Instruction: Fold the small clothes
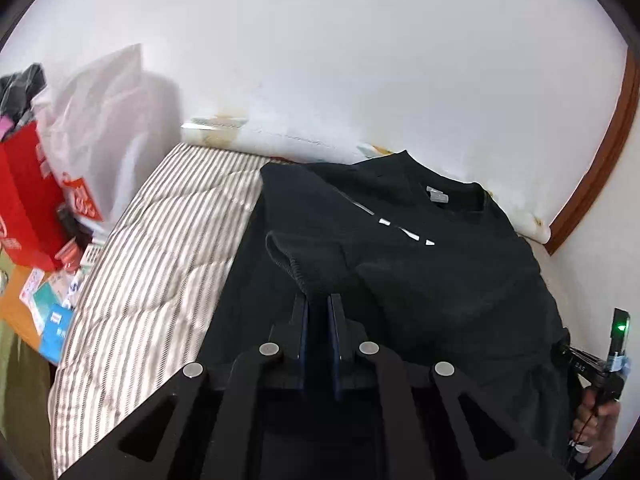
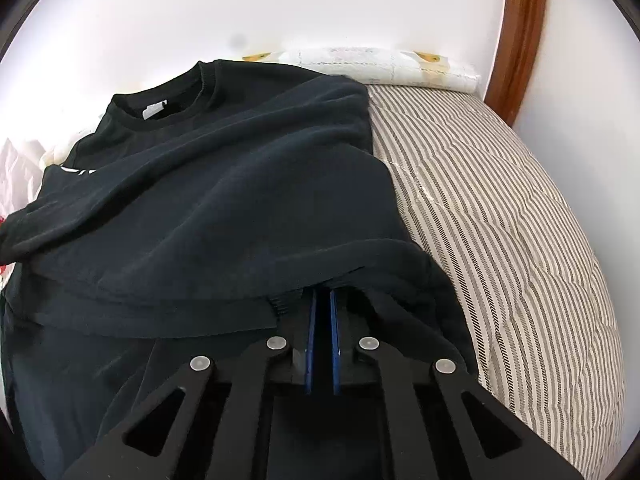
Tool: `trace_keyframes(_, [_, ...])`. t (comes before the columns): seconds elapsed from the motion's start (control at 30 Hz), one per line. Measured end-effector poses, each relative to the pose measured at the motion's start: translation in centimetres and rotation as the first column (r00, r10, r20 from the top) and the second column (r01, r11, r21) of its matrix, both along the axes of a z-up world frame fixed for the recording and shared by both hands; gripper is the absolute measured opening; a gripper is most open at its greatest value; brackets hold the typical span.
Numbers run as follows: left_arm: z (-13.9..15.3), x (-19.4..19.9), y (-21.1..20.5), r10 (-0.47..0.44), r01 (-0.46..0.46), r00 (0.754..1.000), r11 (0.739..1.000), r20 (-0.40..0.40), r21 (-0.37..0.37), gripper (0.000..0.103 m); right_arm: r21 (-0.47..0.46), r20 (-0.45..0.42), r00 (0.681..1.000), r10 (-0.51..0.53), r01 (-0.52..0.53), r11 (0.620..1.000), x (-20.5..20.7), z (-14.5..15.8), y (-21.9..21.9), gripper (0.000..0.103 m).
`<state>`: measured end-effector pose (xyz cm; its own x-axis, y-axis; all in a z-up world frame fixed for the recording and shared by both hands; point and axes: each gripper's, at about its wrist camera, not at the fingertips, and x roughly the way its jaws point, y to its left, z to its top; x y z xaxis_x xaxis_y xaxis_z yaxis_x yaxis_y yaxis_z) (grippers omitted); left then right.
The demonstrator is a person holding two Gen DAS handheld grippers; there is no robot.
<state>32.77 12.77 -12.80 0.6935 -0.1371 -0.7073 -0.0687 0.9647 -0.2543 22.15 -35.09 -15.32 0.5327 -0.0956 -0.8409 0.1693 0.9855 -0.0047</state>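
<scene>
My left claw point(image 1: 318, 300) is pinched tight on the ribbed cuff point(image 1: 286, 260) of the black sweatshirt point(image 1: 420, 264), its sleeve bunched up over the chest. The sweatshirt lies spread across the striped bedcover point(image 1: 160, 248), collar point(image 1: 440, 192) toward the white wall point(image 1: 320, 60). My right claw point(image 2: 323, 300) is clamped narrow too, blue pads point(image 2: 310, 340) buried under the hem point(image 2: 200, 308) at the garment's lower edge, cloth gripped between them. Off the bed's left side sit a red bag point(image 1: 24, 200) and a white plastic bag point(image 1: 100, 120).
</scene>
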Motion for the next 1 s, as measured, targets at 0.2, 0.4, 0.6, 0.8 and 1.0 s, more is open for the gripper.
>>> trace_keyframes(0.2, [-3.3, -0.6, 0.6, -0.011, 0.011, 0.996, 1.000, -0.086, 0.001, 0.010, 0.016, -0.010, 1.000, 0.005, -0.005, 1.000, -1.3, 1.4, -0.1, 0.008])
trace_keyframes(0.4, [-4.0, -1.3, -0.2, 0.004, 0.005, 0.993, 0.997, -0.114, 0.074, 0.014, 0.019, 0.146, 0.985, 0.088, -0.092, 0.996, -3.3, 5.5, 0.5, 0.023])
trace_keyframes(0.6, [-3.9, -3.1, -0.9, 0.046, -0.028, 0.991, 0.989, -0.123, 0.145, 0.014, 0.028, 0.071, 0.997, 0.037, -0.039, 0.999, 0.1, 2.6, -1.5, 0.026])
trace_keyframes(0.8, [-3.1, -5.3, -0.8, 0.034, -0.019, 0.993, 0.992, -0.117, 0.129, 0.028, 0.005, 0.058, 0.998, 0.030, -0.030, 1.000, -1.1, 3.8, -1.1, 0.027])
trace_keyframes(1.0, [-1.9, -8.4, -0.3, 0.016, -0.007, 0.997, 0.993, -0.076, 0.121, 0.047, -0.013, 0.112, 0.994, 0.002, -0.001, 1.000, -6.0, 6.1, -0.7, 0.047])
